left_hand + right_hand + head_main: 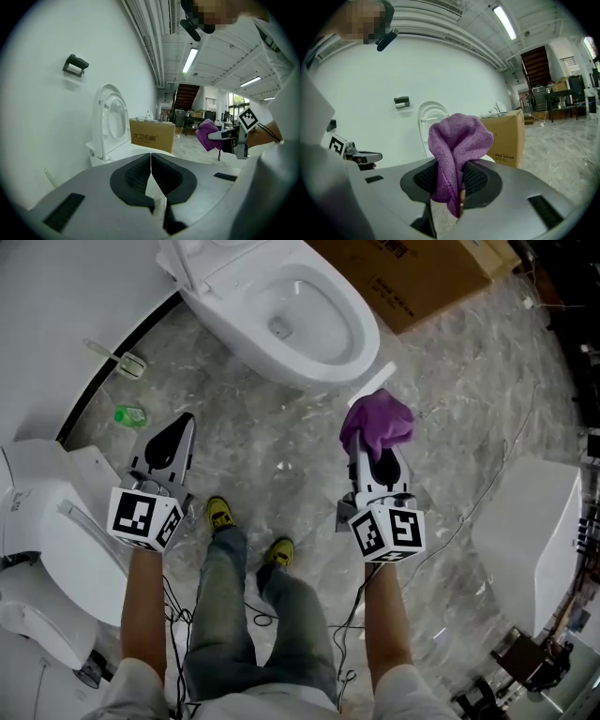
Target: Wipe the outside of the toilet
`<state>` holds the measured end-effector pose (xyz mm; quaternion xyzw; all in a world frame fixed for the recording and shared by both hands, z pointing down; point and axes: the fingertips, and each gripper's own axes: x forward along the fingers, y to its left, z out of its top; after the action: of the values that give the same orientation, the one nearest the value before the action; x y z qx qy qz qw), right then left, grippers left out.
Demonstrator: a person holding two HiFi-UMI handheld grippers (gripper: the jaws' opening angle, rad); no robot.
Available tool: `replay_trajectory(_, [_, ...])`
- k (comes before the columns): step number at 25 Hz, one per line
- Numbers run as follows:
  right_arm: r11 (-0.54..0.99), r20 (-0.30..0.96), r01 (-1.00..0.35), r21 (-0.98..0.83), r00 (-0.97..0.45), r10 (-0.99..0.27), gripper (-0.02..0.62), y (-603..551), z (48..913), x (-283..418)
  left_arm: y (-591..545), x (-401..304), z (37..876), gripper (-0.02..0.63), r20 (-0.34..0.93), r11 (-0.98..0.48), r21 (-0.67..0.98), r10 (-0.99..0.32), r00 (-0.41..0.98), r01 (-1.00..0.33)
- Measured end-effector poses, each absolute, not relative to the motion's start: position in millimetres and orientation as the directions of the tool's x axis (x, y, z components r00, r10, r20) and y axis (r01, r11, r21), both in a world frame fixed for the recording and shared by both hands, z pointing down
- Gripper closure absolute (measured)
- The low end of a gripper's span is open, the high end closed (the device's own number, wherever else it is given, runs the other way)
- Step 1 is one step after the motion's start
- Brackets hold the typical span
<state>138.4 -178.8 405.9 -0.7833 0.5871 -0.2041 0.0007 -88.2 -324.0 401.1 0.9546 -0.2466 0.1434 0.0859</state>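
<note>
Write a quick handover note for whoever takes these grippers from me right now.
Left hand-held gripper: shut, empty, held over the grey marbled floor.
Right hand-held gripper: shut on the purple microfibre cloth, held near the front rim of the white ceramic toilet, lid up.
Done: cloth in grip; wiping progress can't be told.
Left: wipe the toilet's outside.

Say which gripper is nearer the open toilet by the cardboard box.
Right. The right gripper, shut on the purple cloth, hangs just short of the front rim of the toilet; the left gripper, shut and empty, is farther back, off to the left.
</note>
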Motion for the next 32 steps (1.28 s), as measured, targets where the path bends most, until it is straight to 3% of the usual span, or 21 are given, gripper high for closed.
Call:
replay_trajectory(18, [-0.25, 0.223, -0.941, -0.229, 0.2, -0.954, 0.468, -219.4, 561.2, 123.9, -362.2, -75.7, 555.5, 0.584, 0.257, -0.89, 0.013, -0.437, 0.862, -0.455])
replay_trajectory(32, [-0.078, 0.166, -0.97, -0.231, 0.039, -0.985, 0.469, -268.0, 659.8, 73.5, -364.5, -89.3, 650.4, 0.584, 0.179, -0.9, -0.071, -0.436, 0.882, -0.431])
